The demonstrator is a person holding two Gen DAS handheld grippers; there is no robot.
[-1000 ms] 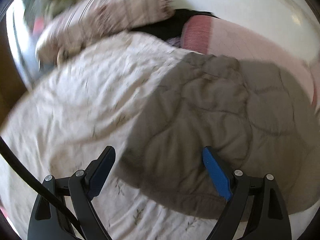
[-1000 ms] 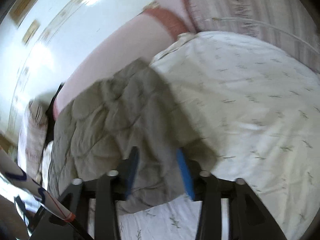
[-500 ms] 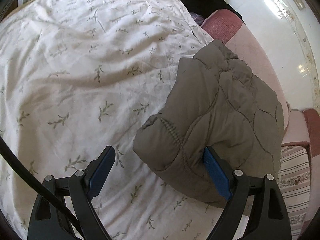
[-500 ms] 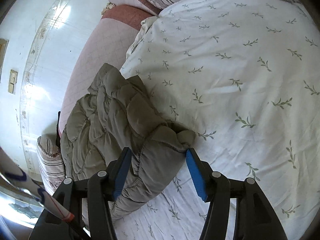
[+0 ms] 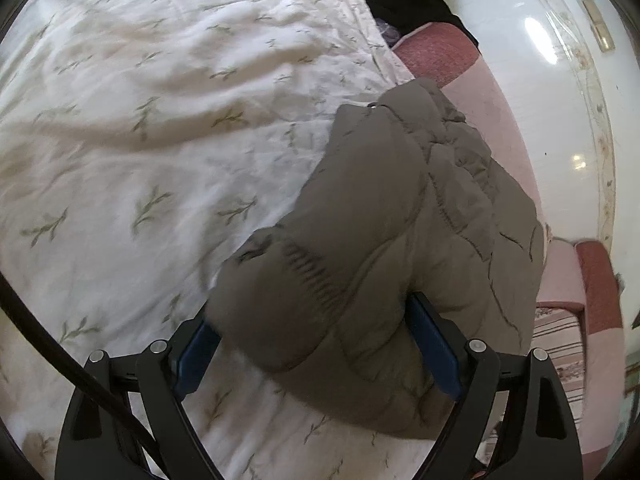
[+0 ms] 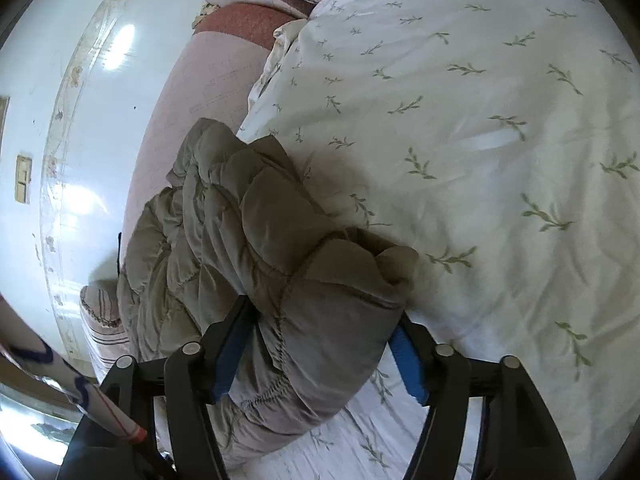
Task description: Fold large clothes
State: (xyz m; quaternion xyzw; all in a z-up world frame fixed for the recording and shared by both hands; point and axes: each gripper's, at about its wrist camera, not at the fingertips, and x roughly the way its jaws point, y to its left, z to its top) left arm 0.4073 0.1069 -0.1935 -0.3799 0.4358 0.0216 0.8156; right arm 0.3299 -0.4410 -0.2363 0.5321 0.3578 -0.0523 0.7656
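Both tongs, left tongs and right tongs, clamp the folded jacket; lower it level onto the bed, edges kept aligned.

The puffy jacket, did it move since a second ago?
Yes. The jacket now sits deeper between the left tool's fingers, nearer the camera, covering more of the leafy bedsheet there.

the folded quilted jacket hides the inner faces of both blue pads and the leaf-print bedspread under it. beside the jacket, a striped cushion is cut by the frame edge; motion blurs the bedspread's sprigs.
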